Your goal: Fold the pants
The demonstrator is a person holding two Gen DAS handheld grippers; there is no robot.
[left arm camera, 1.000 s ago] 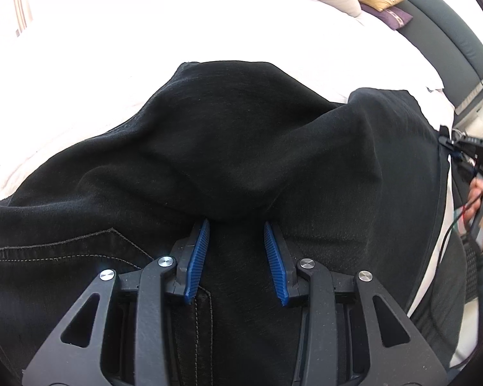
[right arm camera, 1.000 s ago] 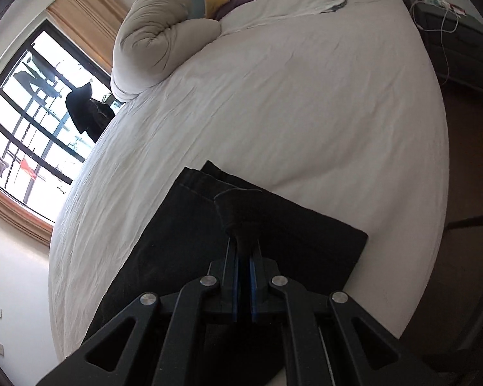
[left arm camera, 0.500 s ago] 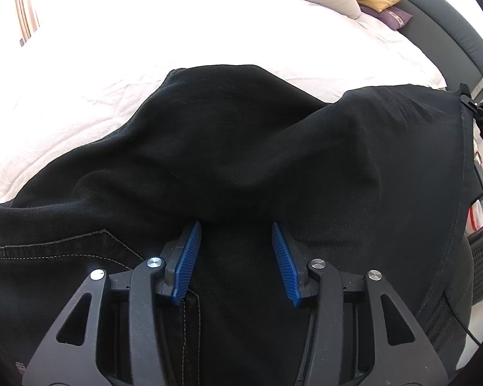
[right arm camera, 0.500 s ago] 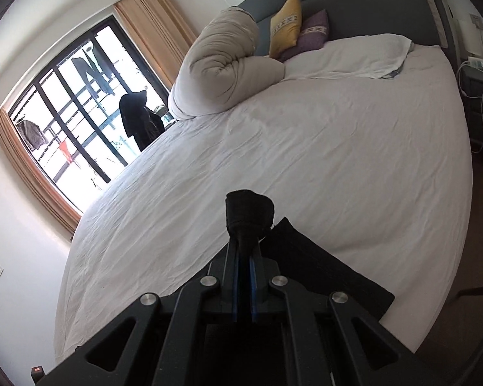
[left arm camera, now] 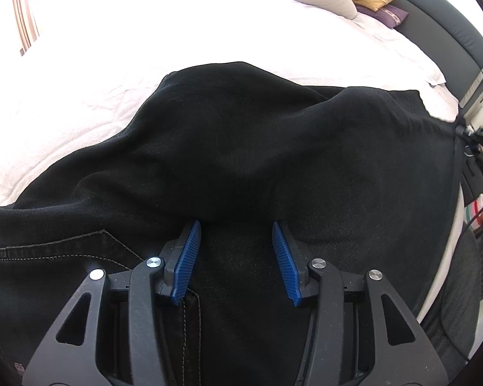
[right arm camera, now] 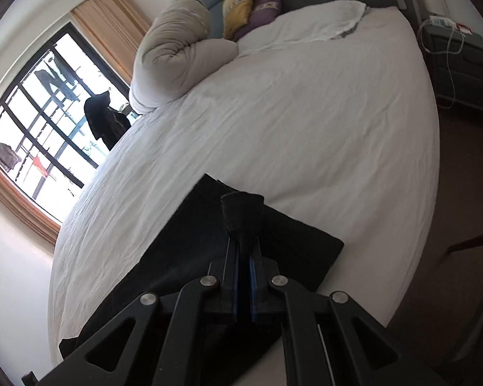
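Black pants (left arm camera: 241, 148) half-folded on bed (right arm camera: 306, 122); left tongs (left arm camera: 236, 251) spread over the waist, just opened, gripping nothing. Right tongs (right arm camera: 243, 251) pinching hem fold. Risk: unpinned waist drags, fold skews.

Daylight from the window (right arm camera: 32, 128) overexposes the bedsheet (left arm camera: 112, 48); fisheye edges darken.
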